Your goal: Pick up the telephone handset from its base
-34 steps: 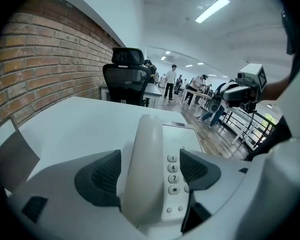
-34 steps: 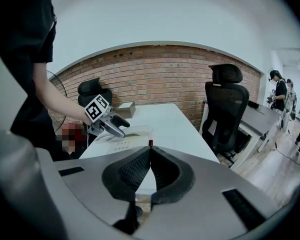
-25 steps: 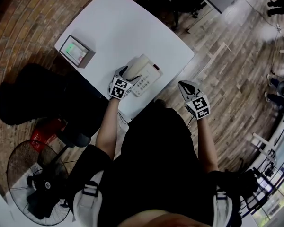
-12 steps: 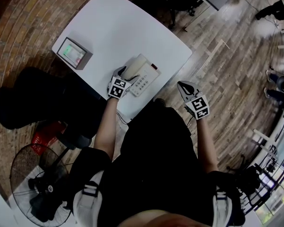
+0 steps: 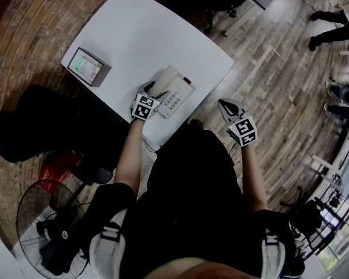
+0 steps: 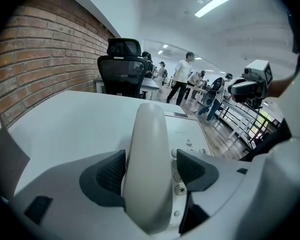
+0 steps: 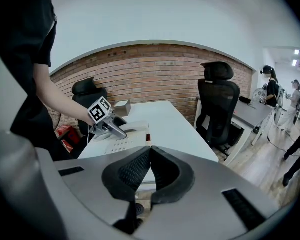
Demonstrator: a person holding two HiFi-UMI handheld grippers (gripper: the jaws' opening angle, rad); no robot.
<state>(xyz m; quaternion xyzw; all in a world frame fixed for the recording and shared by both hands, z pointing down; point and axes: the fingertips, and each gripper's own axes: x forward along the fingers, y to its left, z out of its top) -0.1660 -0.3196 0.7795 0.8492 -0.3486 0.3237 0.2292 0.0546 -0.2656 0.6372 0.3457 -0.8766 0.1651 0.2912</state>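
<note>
Left tool (image 6: 151, 171): spread to either side of the handset (image 6: 150, 129); my left pad lies against its flank, and a thin gap shows at my right pad.
Handset: cream, lying on its base (image 6: 190, 134), running straight ahead from between my jaws.
Writing: a "*" key (image 6: 179, 189) just right of my jaw and a "3" (image 6: 204, 151) a little farther up the keypad; the other print on the base is too small for me to read.
Right tool (image 7: 147, 166): jaws pressed together with nothing between them, held off the counter's near edge, over the wood floor (image 5: 267, 80), with the telephone ahead and to its left.
Counter (image 6: 65, 124): white and plain, stretching ahead of my left tool; a small box with a green screen (image 5: 86, 65) sits well apart, ahead and to the left.
Room: a brick wall (image 6: 40, 49) runs along my left; a black office chair (image 6: 122, 69) stands past the counter's far end; beyond it people stand under ceiling strip lights (image 6: 215, 4).
</note>
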